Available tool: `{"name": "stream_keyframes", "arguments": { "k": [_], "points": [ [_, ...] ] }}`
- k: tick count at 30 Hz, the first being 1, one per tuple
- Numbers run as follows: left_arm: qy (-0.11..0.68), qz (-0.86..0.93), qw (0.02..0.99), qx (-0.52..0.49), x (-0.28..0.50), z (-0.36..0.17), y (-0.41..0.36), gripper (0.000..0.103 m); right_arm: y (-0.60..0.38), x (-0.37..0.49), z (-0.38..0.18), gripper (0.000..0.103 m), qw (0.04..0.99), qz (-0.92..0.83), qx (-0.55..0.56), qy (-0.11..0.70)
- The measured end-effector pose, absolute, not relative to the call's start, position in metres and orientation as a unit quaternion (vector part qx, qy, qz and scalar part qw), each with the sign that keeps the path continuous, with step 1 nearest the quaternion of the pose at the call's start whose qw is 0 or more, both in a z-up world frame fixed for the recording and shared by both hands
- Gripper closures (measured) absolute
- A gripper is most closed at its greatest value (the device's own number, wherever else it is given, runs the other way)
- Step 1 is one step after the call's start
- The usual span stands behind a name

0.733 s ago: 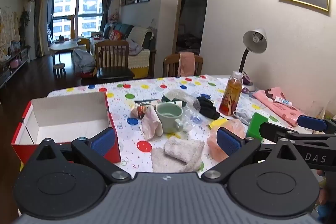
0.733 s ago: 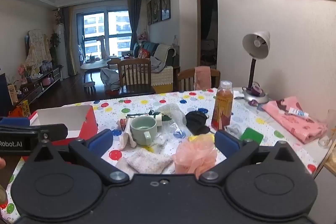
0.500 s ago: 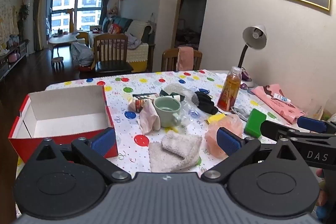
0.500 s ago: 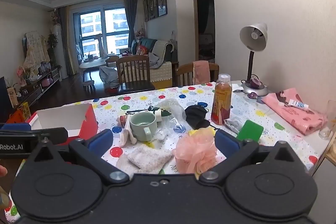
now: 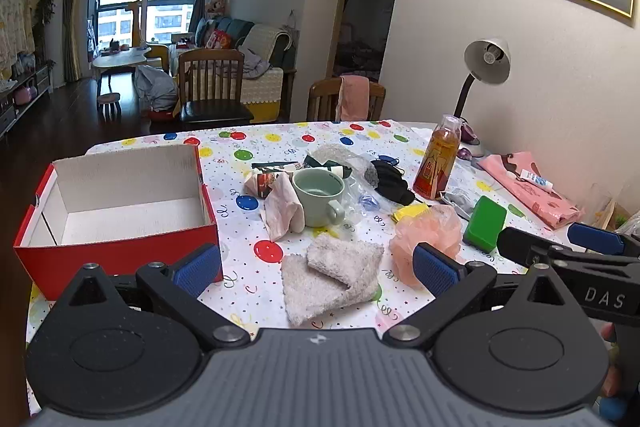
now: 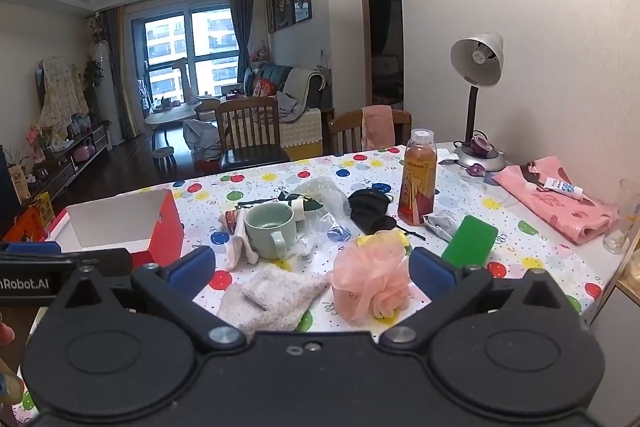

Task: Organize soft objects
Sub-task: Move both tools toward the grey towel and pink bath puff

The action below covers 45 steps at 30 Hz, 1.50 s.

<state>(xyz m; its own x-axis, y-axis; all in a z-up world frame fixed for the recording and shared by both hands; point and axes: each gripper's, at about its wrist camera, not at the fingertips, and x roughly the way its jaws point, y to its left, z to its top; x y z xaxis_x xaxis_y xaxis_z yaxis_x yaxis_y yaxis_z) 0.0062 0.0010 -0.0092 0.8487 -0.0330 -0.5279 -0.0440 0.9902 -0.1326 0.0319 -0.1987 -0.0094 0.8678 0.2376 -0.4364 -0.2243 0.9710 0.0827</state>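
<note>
Polka-dot cloth in bright colours covers the dining surface (image 5: 320, 143) of an apartment living room, where a person holds two sets of tongs above its near edge, both with jaws spread wide and nothing between the blue pads. Left tongs (image 5: 316, 265) hang over the near side in the left wrist view, framing a folded beige towel (image 5: 332, 273) that lies flat on the cloth; right tongs (image 6: 310, 269) hover just to the right of them in the right wrist view, above a peach mesh bath pouf (image 6: 370, 277) resting beside the towel. An open red box (image 5: 116, 255) with a white, bare interior sits at the left end of the surface, well apart from the pouf. Behind the towel stands a pale green mug (image 5: 320, 195), upright, with a crumpled pinkish cloth (image 5: 282, 213) touching its left side. Farther back lie clear plastic wrapping (image 5: 344, 163) and a black fabric item (image 5: 392, 181). An amber drink bottle (image 5: 438, 157) stands upright near the wall side, a green block (image 5: 484, 223) just in front of it, and a folded pink cloth (image 5: 532, 191) lies by the wall with a small tube (image 5: 536, 179) on top. A desk lamp (image 5: 486, 63) rises at the far right corner, and wooden chairs (image 5: 212, 89) face the surface from the far side.
</note>
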Motion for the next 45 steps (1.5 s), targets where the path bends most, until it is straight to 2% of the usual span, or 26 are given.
{"name": "stream_keyframes", "arguments": {
  "k": [45],
  "points": [
    [0.244,-0.004,0.967,-0.071,0.01,-0.001,0.008,0.0,-0.194,0.044,0.002,0.0,0.972,0.114,0.01,0.207]
  ]
}}
